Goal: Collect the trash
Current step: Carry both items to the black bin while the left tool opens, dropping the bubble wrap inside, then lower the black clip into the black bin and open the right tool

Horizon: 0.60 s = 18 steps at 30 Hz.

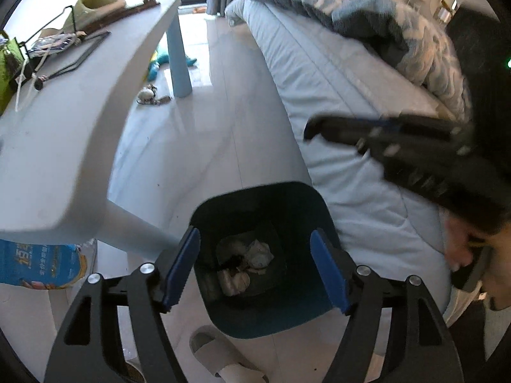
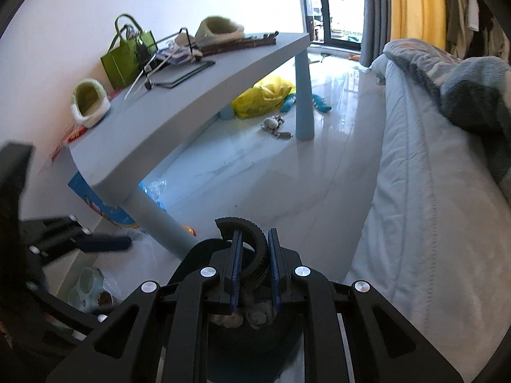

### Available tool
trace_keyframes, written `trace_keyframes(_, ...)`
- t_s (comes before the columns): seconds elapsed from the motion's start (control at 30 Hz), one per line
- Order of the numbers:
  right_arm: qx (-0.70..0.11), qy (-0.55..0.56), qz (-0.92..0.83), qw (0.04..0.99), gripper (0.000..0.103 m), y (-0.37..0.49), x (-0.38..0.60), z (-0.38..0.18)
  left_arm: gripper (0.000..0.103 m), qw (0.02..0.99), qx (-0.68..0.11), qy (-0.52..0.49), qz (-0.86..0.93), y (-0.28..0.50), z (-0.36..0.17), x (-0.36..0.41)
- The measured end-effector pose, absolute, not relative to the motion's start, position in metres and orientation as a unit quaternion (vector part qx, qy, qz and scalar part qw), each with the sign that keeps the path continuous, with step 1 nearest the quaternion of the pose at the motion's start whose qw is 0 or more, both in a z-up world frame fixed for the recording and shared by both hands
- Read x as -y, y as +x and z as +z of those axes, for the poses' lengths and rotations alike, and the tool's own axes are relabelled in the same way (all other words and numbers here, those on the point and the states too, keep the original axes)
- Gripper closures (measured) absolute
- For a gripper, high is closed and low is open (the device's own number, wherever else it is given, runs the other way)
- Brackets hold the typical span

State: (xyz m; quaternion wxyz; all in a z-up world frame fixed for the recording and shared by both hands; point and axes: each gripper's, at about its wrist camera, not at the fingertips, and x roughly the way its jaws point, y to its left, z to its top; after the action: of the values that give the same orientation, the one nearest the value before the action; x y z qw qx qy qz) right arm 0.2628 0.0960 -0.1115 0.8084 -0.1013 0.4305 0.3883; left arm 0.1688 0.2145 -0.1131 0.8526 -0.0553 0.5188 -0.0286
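Bright bedroom: glossy pale floor (image 1: 223, 102), long grey-blue surface (image 1: 64, 146) on round legs along the white wall, bed (image 1: 335, 102) with pale blue cover and rumpled grey blanket (image 1: 399, 25) opposite, window and curtains at the far end. On the surface: green bag (image 2: 126, 60), two fuzzy green slippers (image 2: 89, 102), a flat black wire frame, cords. Under it: yellow bag (image 2: 265, 95), teal toy, small grey toy on the floor, blue printed pack (image 1: 35, 265) by the near leg.

Dark blue bin (image 1: 265, 210) on the floor between the near surface leg and the bed, just beside both. Inside at the bottom: crumpled white paper trash (image 1: 252, 255) and darker scraps. Grey slide sandal (image 1: 220, 360) on the floor just beside the bin's near edge.

Left tongs (image 1: 255, 265) above the bin mouth, pointing steeply down, blue pads (image 1: 182, 268) wide apart, nothing between them, bin contents showing through the gap.

Right tongs (image 2: 254, 265) narrow, clamped on a black ridged ring-shaped piece (image 2: 246, 226), its curved rim sticking out past the pad tips. Below those tongs, partly hidden, the bin and some pale trash. In the left view, right tongs blurred over the bed edge, a person's hand (image 1: 460, 252) on the grip at the right edge.
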Motion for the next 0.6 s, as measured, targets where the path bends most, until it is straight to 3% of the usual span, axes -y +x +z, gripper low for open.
trace_keyframes(0.6, -0.511, -0.174, 0.387, 0.748, 0.087, 0.251, -0.133, -0.178, 0.028, 0.913, -0.394, -0.108, -0.012, 0.153, -0.044, -0.248)
